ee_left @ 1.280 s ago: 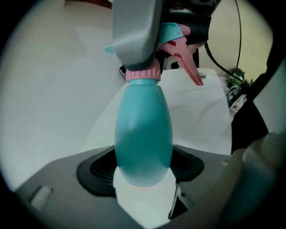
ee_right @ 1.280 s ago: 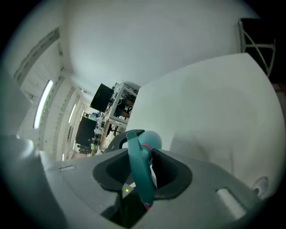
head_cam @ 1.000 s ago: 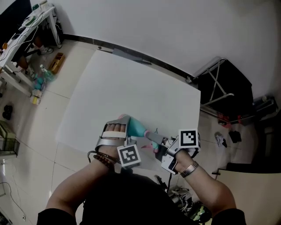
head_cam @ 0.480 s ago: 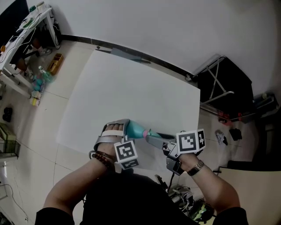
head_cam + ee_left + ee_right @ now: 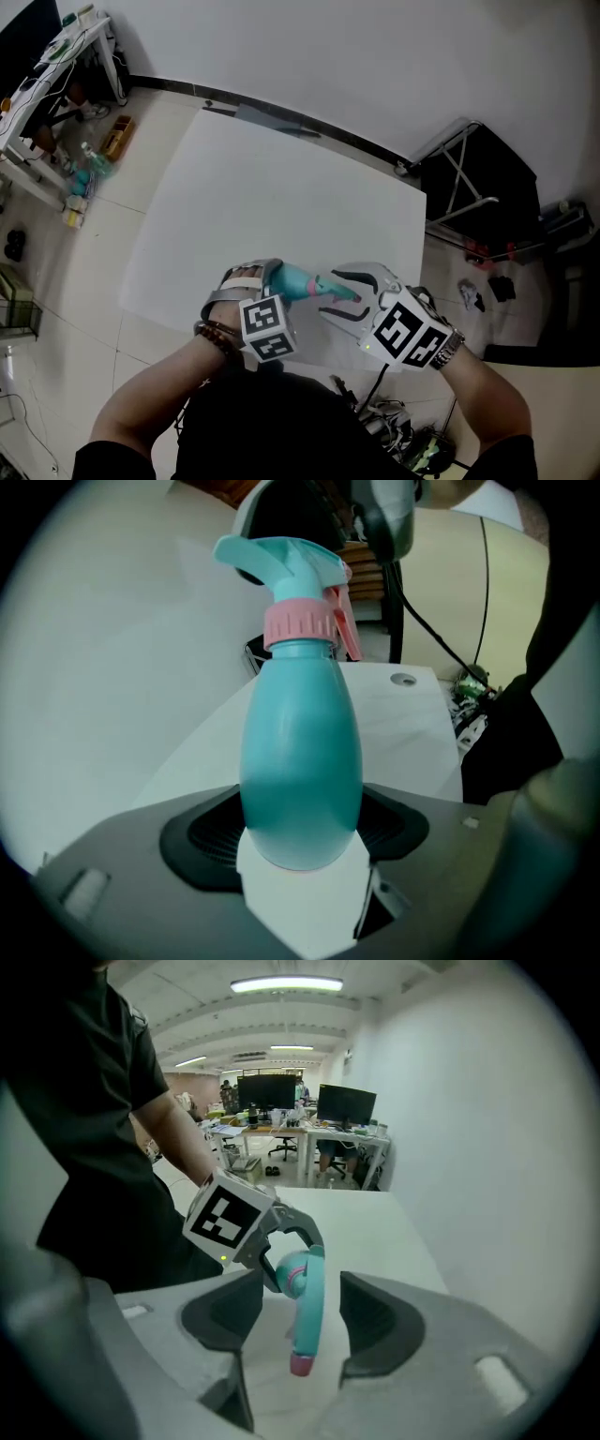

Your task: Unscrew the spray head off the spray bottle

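1. Left claw (image 5: 300, 832) is closed on the lower body of the teal spray bottle (image 5: 300, 752), with its dark pads pressed against both sides of the rounded base.
2. Right claw (image 5: 298, 1321) is wide open, its jaws having just been opening. The spray head (image 5: 305, 1312) lies between them, with a clear gap on each side, so nothing is gripped there.
3. In the left gripper view the spray head (image 5: 286, 560) sits on the bottle's neck. The pink collar (image 5: 298, 625) is in place beneath it, and the pink trigger (image 5: 345, 635) hangs just beside the collar.
4. From the head view the spray bottle (image 5: 295, 279) lies roughly level between the two claws. Its base is in the left claw (image 5: 267, 281) and its head points toward the right claw (image 5: 354, 295).
5. It is near the front edge of the white counter (image 5: 281, 178). It seems to be held just above the surface rather than resting on it, though the angle leaves this unsure.
6. Each claw carries a marker cube, the left one (image 5: 265, 328) and the right one (image 5: 405, 336), both turned toward the head camera.
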The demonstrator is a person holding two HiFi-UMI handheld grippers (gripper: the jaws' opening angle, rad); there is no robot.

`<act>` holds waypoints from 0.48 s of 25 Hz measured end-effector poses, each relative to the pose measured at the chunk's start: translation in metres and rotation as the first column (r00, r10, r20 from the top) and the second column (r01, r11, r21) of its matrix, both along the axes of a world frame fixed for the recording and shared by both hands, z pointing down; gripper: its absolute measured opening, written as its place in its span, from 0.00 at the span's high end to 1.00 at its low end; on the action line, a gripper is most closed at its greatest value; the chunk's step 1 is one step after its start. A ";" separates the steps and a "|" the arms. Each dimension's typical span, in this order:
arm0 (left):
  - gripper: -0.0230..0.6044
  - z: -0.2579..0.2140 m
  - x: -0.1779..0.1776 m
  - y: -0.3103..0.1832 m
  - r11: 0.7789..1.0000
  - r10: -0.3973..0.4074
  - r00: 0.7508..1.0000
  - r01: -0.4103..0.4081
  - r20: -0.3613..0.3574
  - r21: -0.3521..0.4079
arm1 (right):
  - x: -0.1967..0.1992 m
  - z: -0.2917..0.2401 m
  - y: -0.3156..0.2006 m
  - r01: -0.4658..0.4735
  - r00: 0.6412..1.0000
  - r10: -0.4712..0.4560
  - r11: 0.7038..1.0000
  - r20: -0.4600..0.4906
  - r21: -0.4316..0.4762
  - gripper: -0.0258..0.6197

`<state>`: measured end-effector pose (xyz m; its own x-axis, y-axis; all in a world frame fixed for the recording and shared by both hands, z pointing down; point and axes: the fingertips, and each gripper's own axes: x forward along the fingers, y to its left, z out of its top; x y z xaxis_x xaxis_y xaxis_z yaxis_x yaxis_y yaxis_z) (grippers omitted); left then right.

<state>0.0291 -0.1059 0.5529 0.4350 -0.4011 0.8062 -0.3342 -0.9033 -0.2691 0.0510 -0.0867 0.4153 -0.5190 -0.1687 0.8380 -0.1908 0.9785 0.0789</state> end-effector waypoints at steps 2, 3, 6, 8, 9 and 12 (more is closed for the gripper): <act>0.35 -0.005 0.004 -0.001 1.000 -0.003 0.999 0.003 -0.043 -0.019 | 0.003 -0.008 0.001 0.010 1.000 -0.010 0.999 -0.014 -0.038 0.58; 0.35 -0.007 0.005 -0.002 1.000 -0.005 0.998 0.003 -0.057 -0.023 | 0.006 -0.011 0.002 0.009 1.000 -0.011 0.998 -0.025 -0.060 0.58; 0.35 -0.008 0.004 -0.004 0.999 -0.009 0.998 0.007 -0.065 -0.035 | 0.020 -0.011 0.011 0.024 0.996 -0.036 0.991 -0.085 -0.132 0.58; 0.35 -0.006 0.002 -0.006 0.999 -0.013 0.998 0.011 -0.054 -0.042 | 0.020 -0.011 0.022 0.048 0.993 -0.066 0.984 -0.101 -0.172 0.58; 0.35 -0.006 0.001 -0.007 0.999 -0.017 0.999 0.015 -0.049 -0.048 | 0.016 -0.011 0.028 0.058 0.992 -0.078 0.980 -0.096 -0.191 0.58; 0.35 -0.004 0.000 -0.008 0.998 -0.017 0.999 0.015 -0.029 -0.065 | 0.000 -0.016 0.039 0.079 0.995 -0.090 0.966 -0.036 -0.245 0.58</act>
